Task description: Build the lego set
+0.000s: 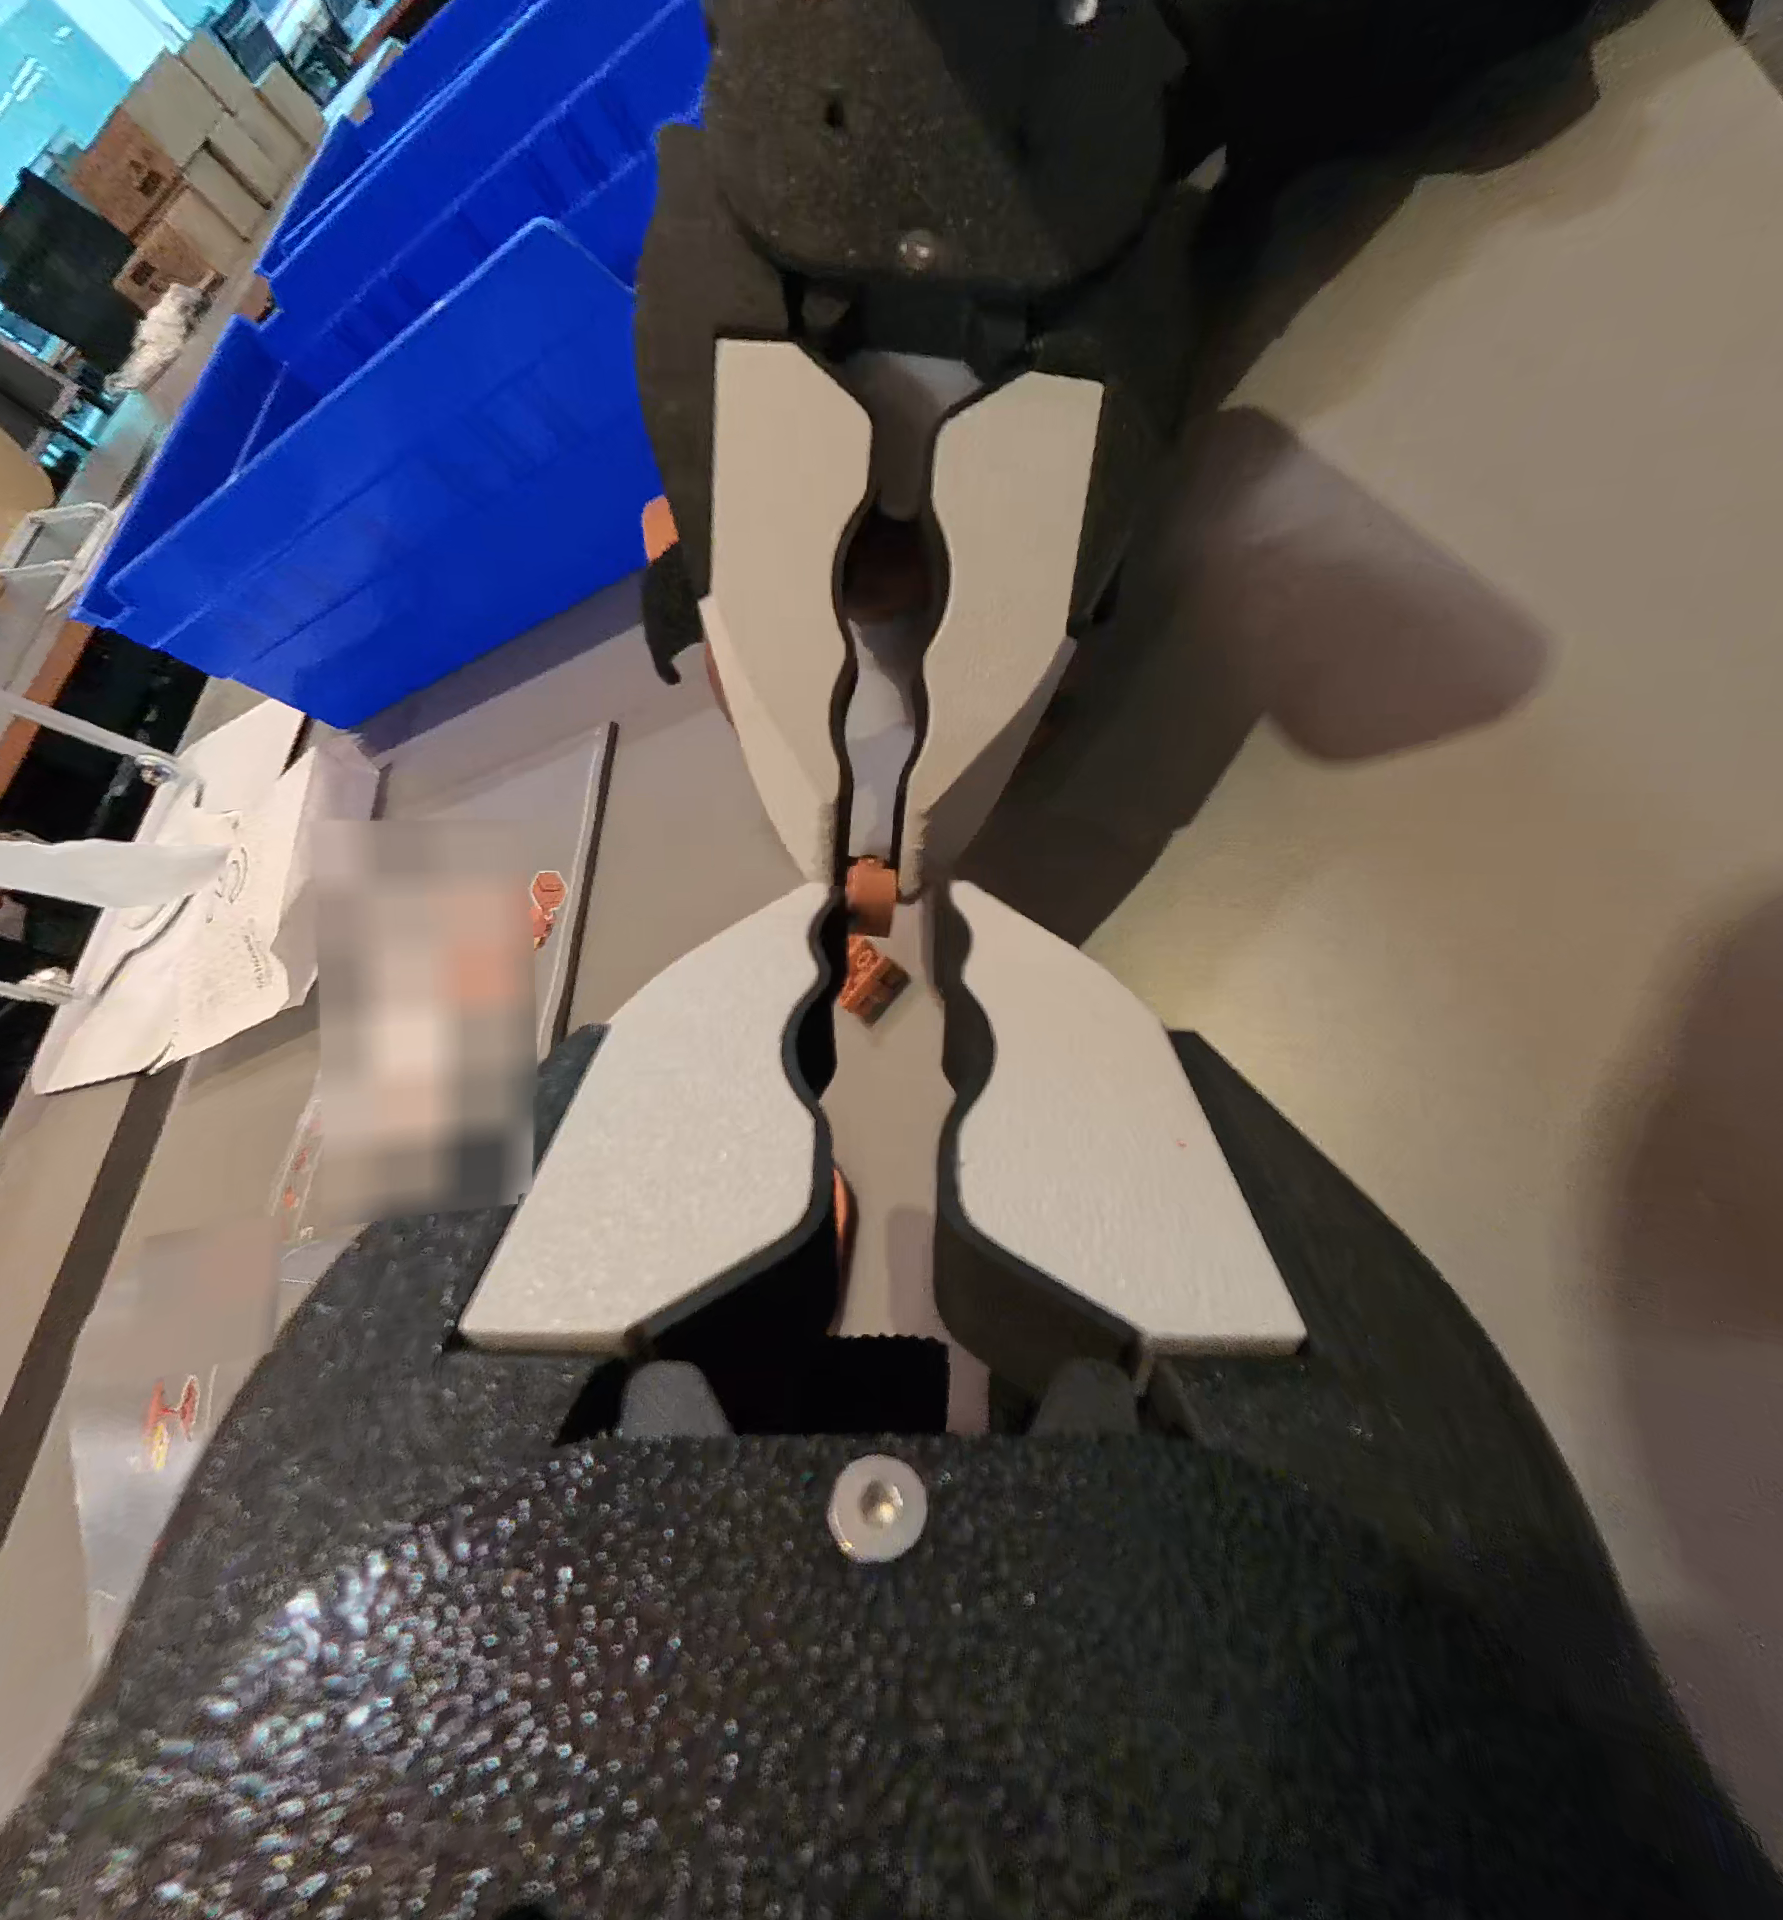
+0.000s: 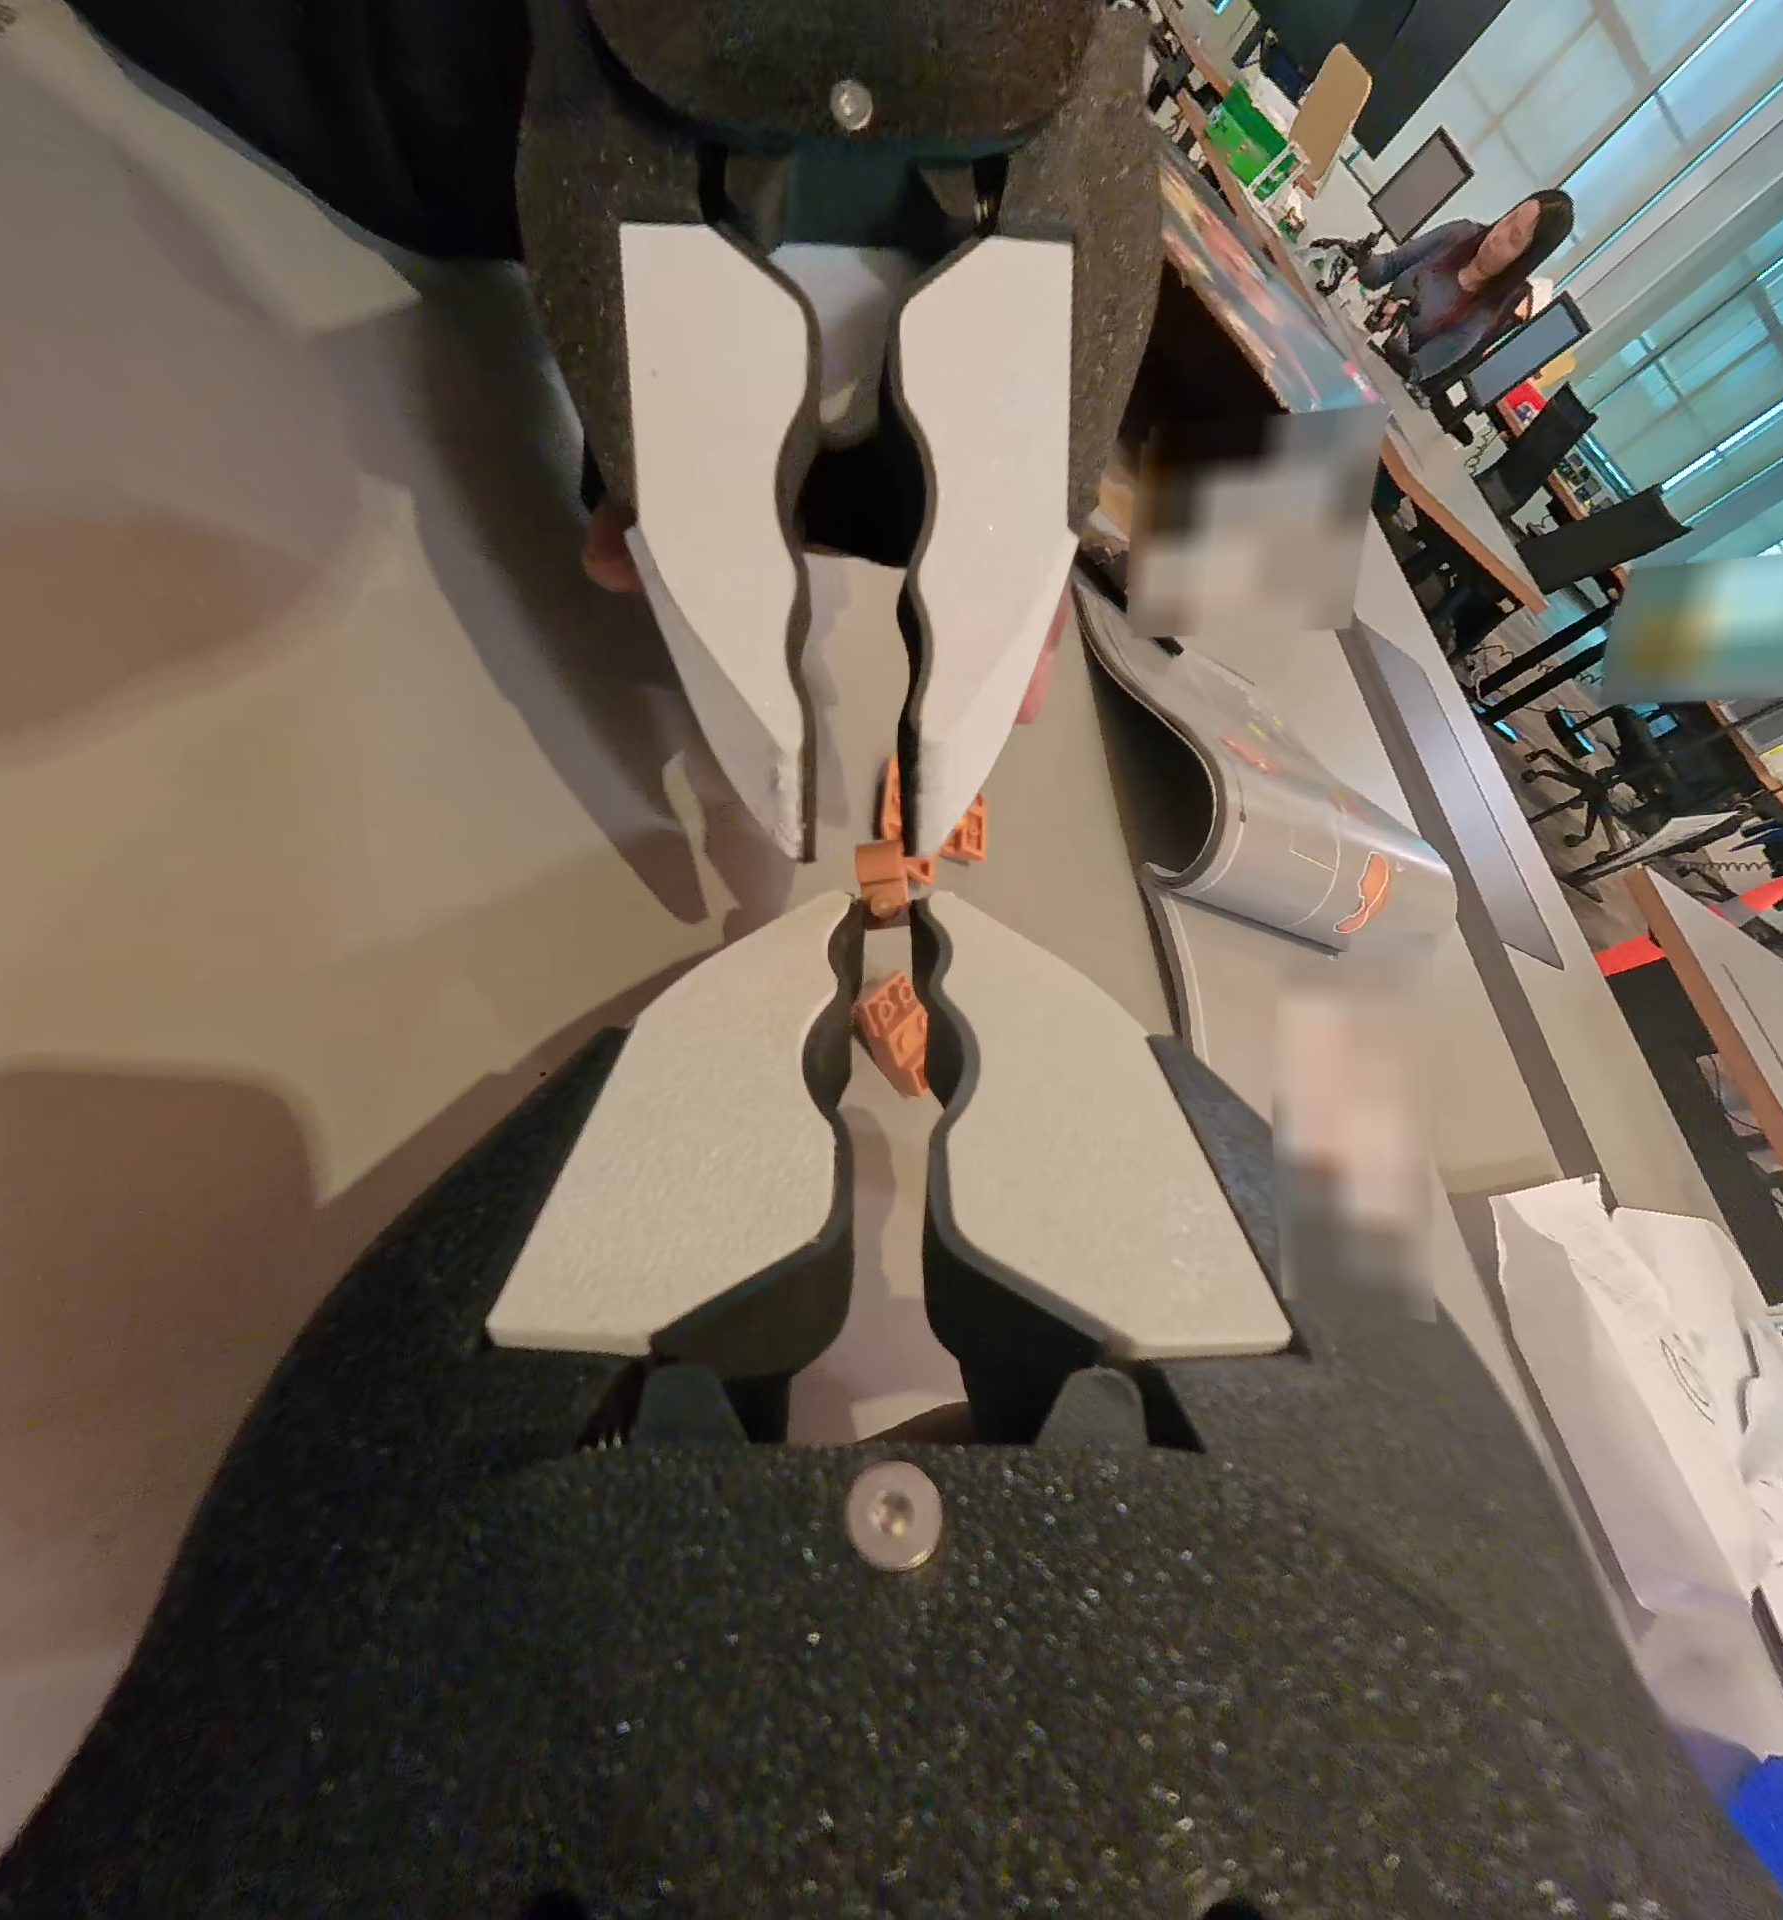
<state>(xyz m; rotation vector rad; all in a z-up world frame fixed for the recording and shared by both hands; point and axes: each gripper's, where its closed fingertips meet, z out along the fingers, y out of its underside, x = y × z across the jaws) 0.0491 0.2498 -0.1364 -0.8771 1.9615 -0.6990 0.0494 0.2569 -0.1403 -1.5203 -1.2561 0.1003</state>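
In the right wrist view my right gripper [image 2: 884, 920] is shut on a small orange-brown toy-brick piece [image 2: 882, 873], which it holds by its lower end just above the grey table [image 2: 243, 831]. My left gripper [image 2: 861, 831] comes in from the top. Its fingers stand apart, one on each side of the piece, and do not clamp it. The left wrist view shows the same: my left gripper [image 1: 887, 904] is open, and my right gripper [image 1: 879, 862] pinches the brown piece [image 1: 871, 894]. Another orange brick [image 1: 871, 982] lies on the table beneath them and also shows in the right wrist view [image 2: 897, 1034].
More orange bricks [image 2: 965, 831] lie behind the left gripper's finger. Blue bins [image 1: 399, 468] stand at the table's far side. A curled grey printed sheet [image 2: 1282, 831] and white paper [image 2: 1645, 1351] lie to the right. A person [image 2: 1469, 260] sits at a far desk. Less than 4 cm separates the two grippers' tips.
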